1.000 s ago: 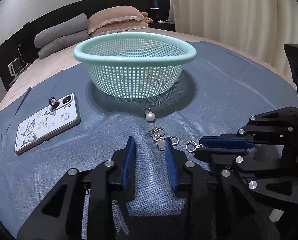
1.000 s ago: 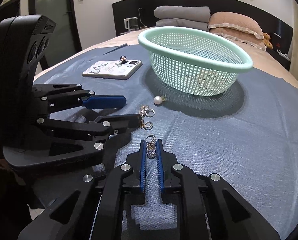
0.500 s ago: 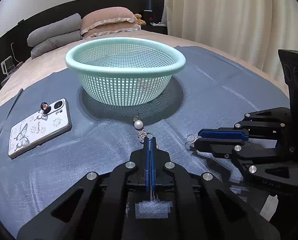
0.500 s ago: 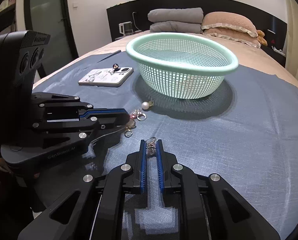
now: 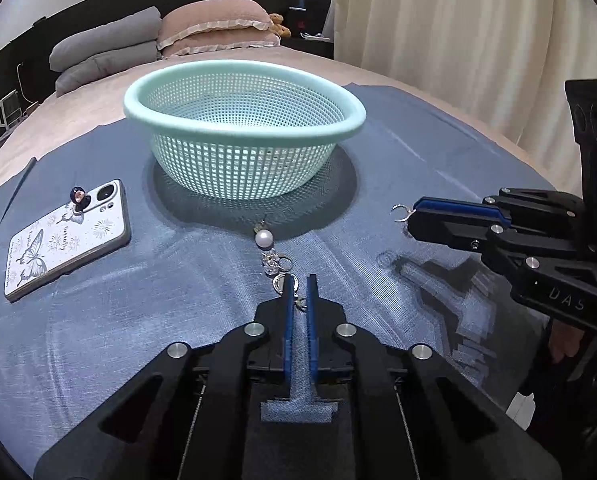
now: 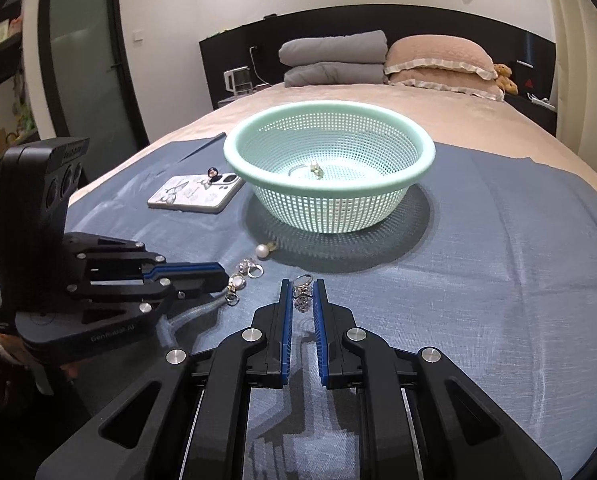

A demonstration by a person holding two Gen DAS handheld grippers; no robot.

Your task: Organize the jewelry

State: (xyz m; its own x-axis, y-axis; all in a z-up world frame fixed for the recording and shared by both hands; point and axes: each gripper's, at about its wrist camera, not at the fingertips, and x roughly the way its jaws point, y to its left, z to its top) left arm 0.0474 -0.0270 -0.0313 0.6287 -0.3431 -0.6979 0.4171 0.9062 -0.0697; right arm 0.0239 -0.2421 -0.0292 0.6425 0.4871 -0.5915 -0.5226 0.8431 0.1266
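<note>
Basket (image 5: pixel 242 148) sits behind pearl earring (image 5: pixel 263 238), phone (image 5: pixel 66 238) to its left

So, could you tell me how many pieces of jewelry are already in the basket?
1: a small gold-toned piece lies near the middle of the mint mesh basket floor. The near rim may hide others.

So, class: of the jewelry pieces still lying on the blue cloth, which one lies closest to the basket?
The pearl earring, the only piece with a round white bead; it lies beside the basket, in its shadow.
</note>
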